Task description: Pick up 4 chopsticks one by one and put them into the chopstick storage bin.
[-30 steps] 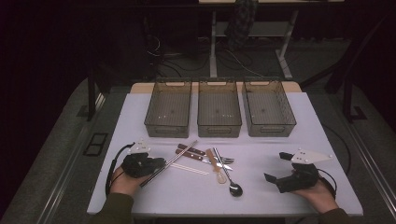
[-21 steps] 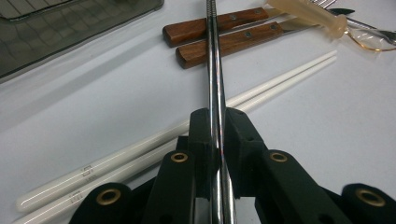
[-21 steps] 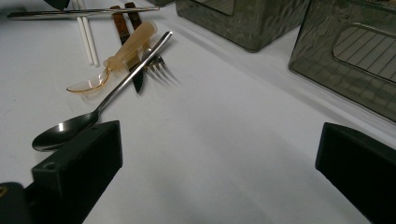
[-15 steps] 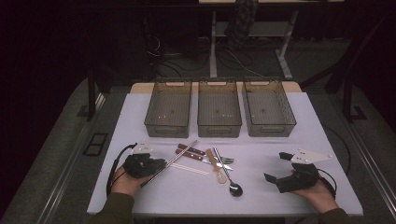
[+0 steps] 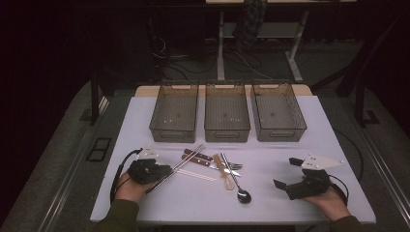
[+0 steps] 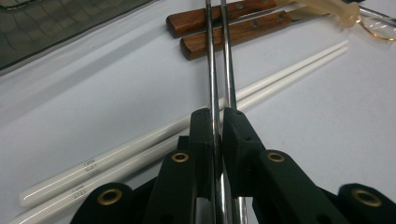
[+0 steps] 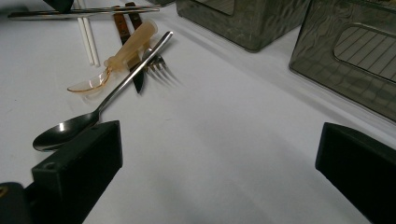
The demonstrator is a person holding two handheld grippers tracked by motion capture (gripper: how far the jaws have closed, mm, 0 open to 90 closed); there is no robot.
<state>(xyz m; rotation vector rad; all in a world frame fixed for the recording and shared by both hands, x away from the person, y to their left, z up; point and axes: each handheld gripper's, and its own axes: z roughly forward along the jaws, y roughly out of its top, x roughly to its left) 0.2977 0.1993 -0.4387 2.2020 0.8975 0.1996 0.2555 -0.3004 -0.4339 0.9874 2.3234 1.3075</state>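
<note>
- Left gripper (image 5: 162, 173) sits at the near left of the white table (image 5: 270, 203), held in the person's left hand (image 5: 128, 188). Its jaws are pressed together on a pair of metal chopsticks (image 5: 181, 164).
- In the left gripper view, the two steel rods (image 6: 217, 56) run straight out from between the black pads (image 6: 201, 135) and away from the claw, side by side and nearly touching.
- The far ends of the metal chopsticks pass over two wooden handles (image 6: 233, 25), which lie crosswise ahead of the claw.
- White chopsticks (image 6: 140, 144) lie flat on the table under the claw's tips, slanting from its near left to its far right; the steel pair crosses above them.
- Right of the left claw, seen from above: a translucent amber spoon (image 5: 223, 173), a steel spoon (image 5: 238, 186) and a fork (image 5: 233, 166), heaped loosely with the wooden-handled pieces.
- Right gripper (image 5: 290, 175) rests at the near right of the table in the right hand (image 5: 331, 200), well apart from the cutlery. Its jaws stand spread wide, with bare table between them.
- In the right gripper view, the steel spoon's bowl (image 7: 60, 133) lies just beyond that claw's left pad (image 7: 79, 163), not touching as far as can be told.
- Three mesh bins (image 5: 227, 113) stand in a row on the far side of the table, beyond both claws. Nothing can be made out inside them.
</note>
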